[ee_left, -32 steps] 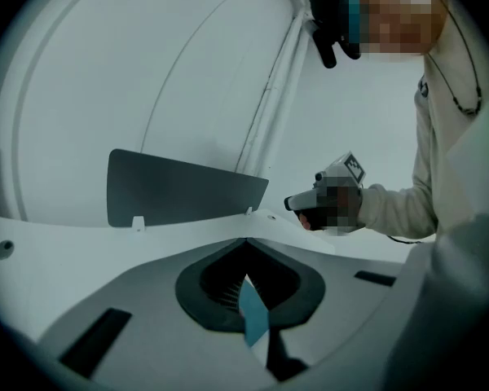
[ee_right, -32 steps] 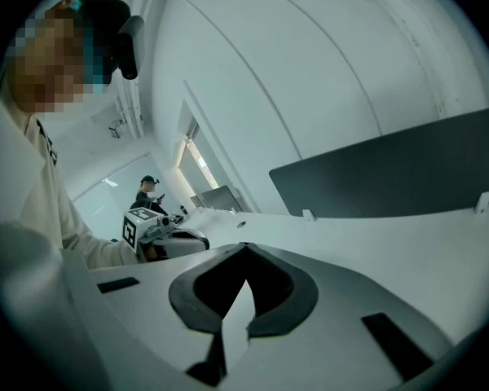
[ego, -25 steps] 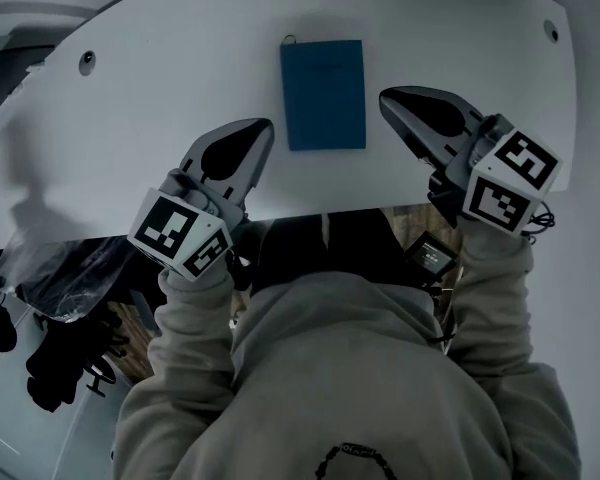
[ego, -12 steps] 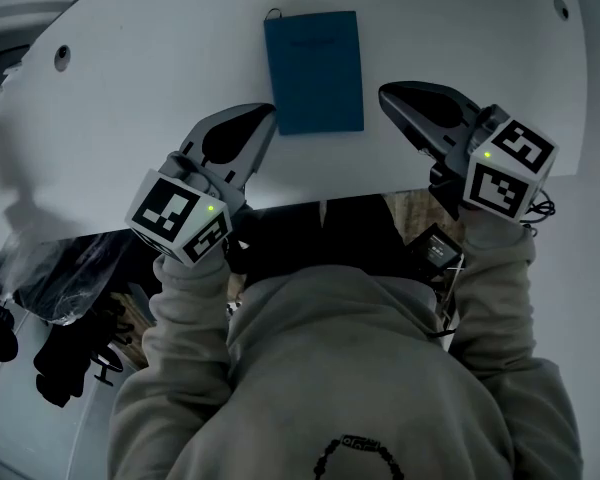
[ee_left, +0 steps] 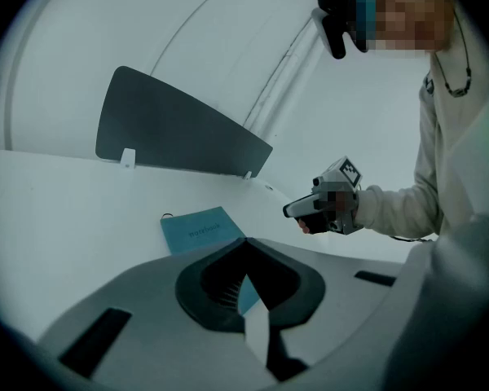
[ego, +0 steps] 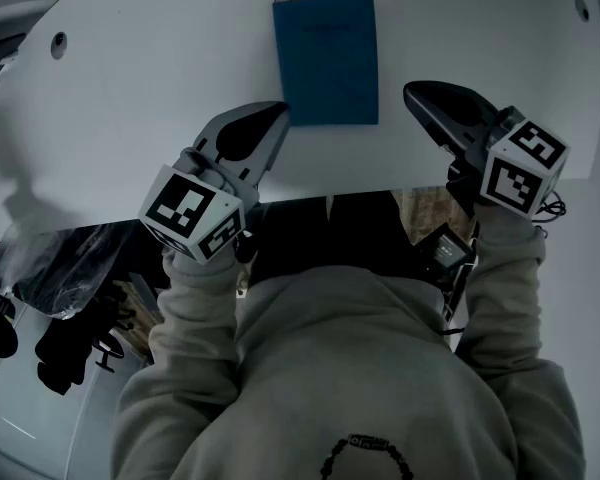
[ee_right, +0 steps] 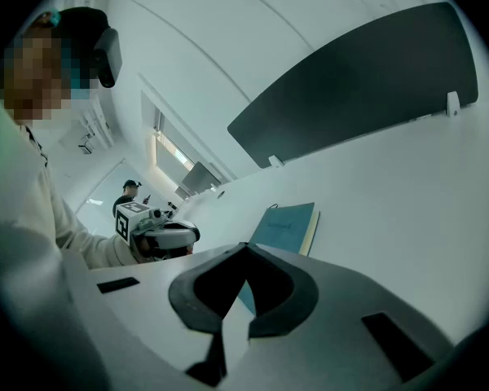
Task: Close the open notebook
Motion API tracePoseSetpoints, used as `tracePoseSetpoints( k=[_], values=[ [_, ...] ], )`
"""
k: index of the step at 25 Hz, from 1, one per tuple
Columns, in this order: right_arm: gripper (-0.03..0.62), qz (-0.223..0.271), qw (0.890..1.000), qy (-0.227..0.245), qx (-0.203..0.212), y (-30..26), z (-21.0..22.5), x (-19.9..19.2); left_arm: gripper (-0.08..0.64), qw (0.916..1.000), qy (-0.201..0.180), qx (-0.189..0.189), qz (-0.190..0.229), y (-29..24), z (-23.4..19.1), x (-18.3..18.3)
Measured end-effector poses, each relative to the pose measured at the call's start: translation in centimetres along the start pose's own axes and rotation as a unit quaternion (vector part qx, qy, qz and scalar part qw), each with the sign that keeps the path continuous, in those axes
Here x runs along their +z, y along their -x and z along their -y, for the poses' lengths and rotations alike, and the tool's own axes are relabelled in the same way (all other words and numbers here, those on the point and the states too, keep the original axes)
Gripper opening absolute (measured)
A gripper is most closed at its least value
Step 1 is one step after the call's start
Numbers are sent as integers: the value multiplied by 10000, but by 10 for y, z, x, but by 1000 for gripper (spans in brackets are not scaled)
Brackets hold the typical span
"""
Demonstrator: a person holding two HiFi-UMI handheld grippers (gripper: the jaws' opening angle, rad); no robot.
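A blue notebook (ego: 326, 60) lies closed and flat on the white table (ego: 160, 78), its cover up and a small loop at its far left corner. My left gripper (ego: 278, 115) hovers at the notebook's near left corner, its jaws shut and empty. My right gripper (ego: 410, 94) hangs just right of the notebook, also shut with nothing in it. In the left gripper view the notebook (ee_left: 202, 229) lies just beyond the closed tips (ee_left: 244, 243). The right gripper view shows the notebook (ee_right: 287, 226) past its closed tips (ee_right: 246, 247), with the pale page edges on its right side.
A dark divider panel (ee_left: 171, 129) stands along the table's far edge, also in the right gripper view (ee_right: 359, 80). Two round cable holes (ego: 58, 41) mark the table's corners. The table's near edge (ego: 310, 193) runs just under both grippers. Another person (ee_right: 130, 187) stands far off.
Both grippers have sunk toward the table's near edge and stayed shut. In the head view the notebook has slid up the picture; it lies closed as before.
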State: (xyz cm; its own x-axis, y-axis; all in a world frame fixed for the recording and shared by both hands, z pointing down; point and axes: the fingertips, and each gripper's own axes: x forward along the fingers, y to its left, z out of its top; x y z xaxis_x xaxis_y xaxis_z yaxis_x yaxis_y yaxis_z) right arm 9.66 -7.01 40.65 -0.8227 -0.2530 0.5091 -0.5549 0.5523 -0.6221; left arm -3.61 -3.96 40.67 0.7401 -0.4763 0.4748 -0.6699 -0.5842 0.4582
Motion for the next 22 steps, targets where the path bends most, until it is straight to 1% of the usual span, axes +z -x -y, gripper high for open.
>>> tracePoseSetpoints(
  k=[3, 7, 11, 16, 22],
  values=[
    [20, -64, 9999, -90, 42, -6, 3, -8, -2, 10000, -14, -7, -88, -6, 0, -9],
    [20, 79, 9993, -368, 21, -15, 14, -16, -2, 9998, 16, -8, -198, -15, -9, -25],
    [20, -93, 9992, -338, -213, -21, 25, -32, -2, 9990, 243, 101, -361, -23, -17, -40],
    [20, -152, 9976, -462, -501, -26, 41, -41, -2, 9980, 332, 86, -524, -34, -20, -50],
    [21, -160, 9962, -636, -568, -36, 51, -43, -2, 9975, 467, 44, -524, -39, -24, -56]
  ],
)
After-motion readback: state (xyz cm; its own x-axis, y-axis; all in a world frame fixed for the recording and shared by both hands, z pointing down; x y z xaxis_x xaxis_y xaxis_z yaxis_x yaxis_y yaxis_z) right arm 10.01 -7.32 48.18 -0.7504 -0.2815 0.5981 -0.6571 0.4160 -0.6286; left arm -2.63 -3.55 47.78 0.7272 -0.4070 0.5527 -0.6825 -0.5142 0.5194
